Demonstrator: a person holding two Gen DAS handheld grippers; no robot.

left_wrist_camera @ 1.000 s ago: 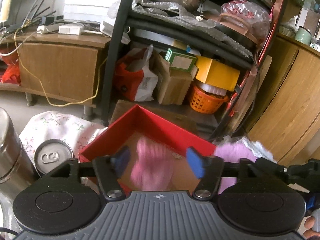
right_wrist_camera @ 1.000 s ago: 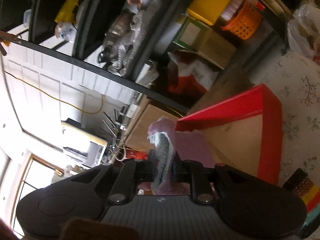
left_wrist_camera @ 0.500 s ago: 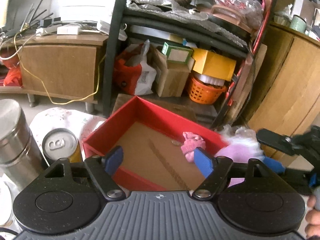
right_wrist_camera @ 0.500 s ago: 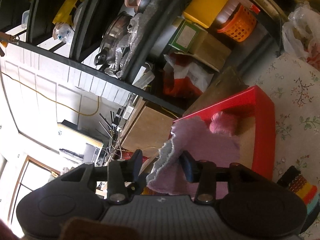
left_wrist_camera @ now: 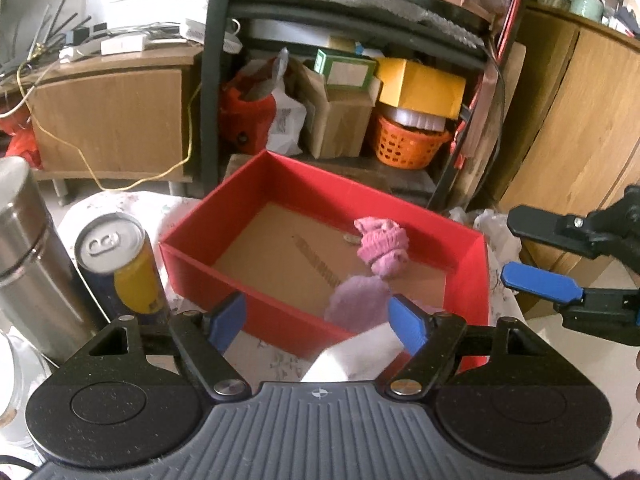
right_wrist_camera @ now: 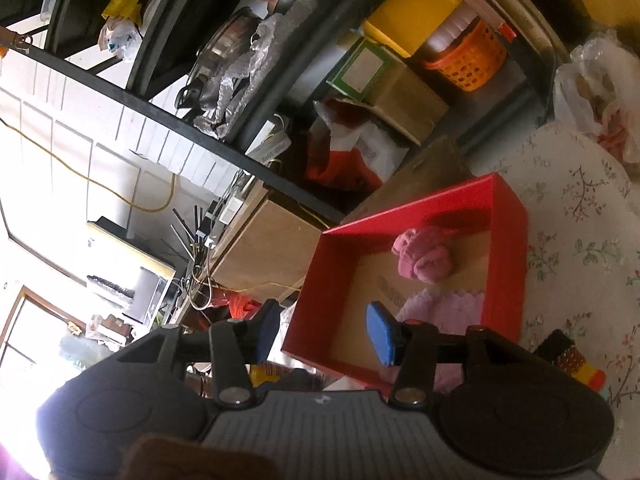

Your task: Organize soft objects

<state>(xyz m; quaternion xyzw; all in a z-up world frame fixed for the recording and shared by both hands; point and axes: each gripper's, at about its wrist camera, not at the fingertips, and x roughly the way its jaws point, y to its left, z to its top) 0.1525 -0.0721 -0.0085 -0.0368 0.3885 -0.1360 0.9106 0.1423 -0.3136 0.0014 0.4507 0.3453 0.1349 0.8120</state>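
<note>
My right claw (right_wrist_camera: pixel 322 330) is opening, its blue pads apart with nothing between them, poised over the near corner of the red box (right_wrist_camera: pixel 506 240). My left claw (left_wrist_camera: pixel 316 322) stands spread wide and empty just in front of the box's near wall. Inside the box, on its cardboard floor, I see the pink knitted bundle (left_wrist_camera: pixel 382 246) near the far wall and the lilac cloth (left_wrist_camera: pixel 356 300) touching it, closer to me. A drink can (left_wrist_camera: pixel 120 260) and a steel flask (left_wrist_camera: pixel 28 252) stand on the floral tabletop (right_wrist_camera: pixel 576 236) beside the box.
</note>
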